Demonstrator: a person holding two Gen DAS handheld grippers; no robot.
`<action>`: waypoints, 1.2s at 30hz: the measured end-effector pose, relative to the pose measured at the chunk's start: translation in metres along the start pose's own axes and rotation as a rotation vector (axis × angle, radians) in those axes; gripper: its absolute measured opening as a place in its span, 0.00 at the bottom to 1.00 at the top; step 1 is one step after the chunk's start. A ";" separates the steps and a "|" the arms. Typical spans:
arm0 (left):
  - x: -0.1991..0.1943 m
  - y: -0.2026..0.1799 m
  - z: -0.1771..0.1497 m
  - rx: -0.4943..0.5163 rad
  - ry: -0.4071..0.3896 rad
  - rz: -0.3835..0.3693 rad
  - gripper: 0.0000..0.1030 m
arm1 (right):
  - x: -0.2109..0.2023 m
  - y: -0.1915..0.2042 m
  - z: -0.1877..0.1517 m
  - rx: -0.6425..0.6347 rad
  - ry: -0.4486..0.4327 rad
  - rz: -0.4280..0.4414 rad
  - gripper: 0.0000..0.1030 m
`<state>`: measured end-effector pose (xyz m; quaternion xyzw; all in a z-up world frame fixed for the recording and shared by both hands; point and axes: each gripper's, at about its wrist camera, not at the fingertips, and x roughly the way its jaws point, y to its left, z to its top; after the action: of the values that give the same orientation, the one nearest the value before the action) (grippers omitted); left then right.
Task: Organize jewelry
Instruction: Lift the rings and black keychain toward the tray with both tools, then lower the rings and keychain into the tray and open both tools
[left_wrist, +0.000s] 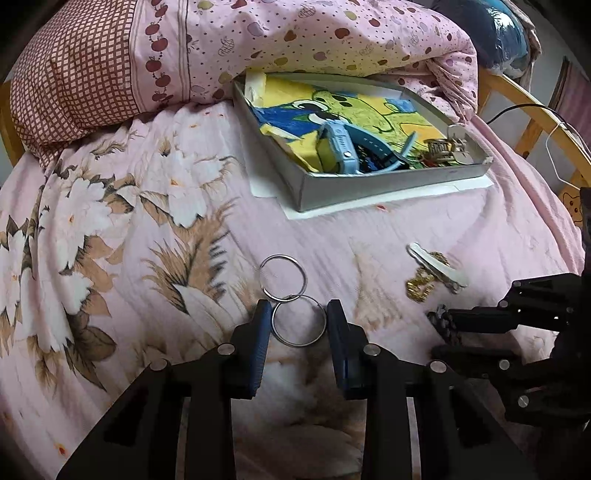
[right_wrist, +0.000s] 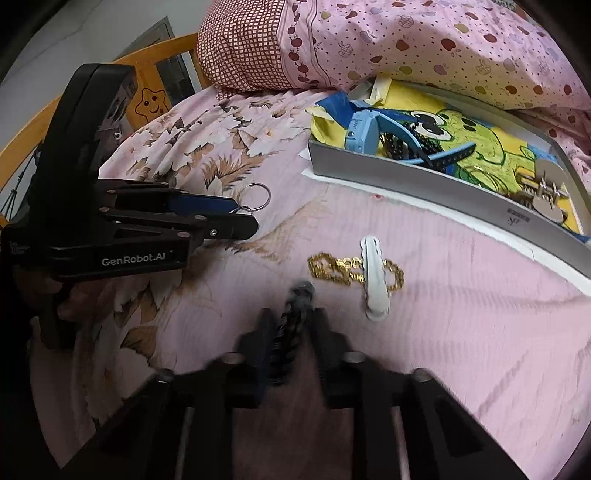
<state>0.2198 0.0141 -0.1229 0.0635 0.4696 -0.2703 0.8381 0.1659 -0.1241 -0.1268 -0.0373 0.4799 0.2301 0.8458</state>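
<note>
soft, even indoor light, no hard shadows. strong fisheye bending with dark vignette corners. right view motion-blurred at the tongs (right_wrist: 291, 328); left view sharper, slight blur on the chain (left_wrist: 421, 286).

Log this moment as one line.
left claw open around key rings | right claw shut on dark chain | box behind

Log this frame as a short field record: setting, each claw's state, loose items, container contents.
setting: pink floral bedspread, pillow behind
left claw: open, fingers either side of the nearer of two linked metal rings lying on the bed
right claw: shut on a dark braided piece, blurred, kind unclear
loose items: gold chain with a white hair clip lying across it
container: grey box on white sheet
box contents: blue watch, small metal pieces at the box's other end
</note>
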 end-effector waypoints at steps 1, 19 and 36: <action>-0.001 -0.002 -0.001 -0.003 0.005 -0.007 0.25 | -0.002 -0.003 -0.001 0.012 -0.001 0.010 0.12; -0.032 -0.051 -0.016 -0.174 0.029 -0.108 0.25 | -0.059 -0.049 -0.035 0.147 -0.101 0.003 0.12; -0.042 -0.099 0.054 -0.193 -0.052 -0.211 0.25 | -0.105 -0.114 -0.018 0.170 -0.249 -0.083 0.12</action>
<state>0.1927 -0.0727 -0.0437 -0.0741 0.4756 -0.3122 0.8190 0.1542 -0.2679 -0.0673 0.0435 0.3869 0.1563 0.9077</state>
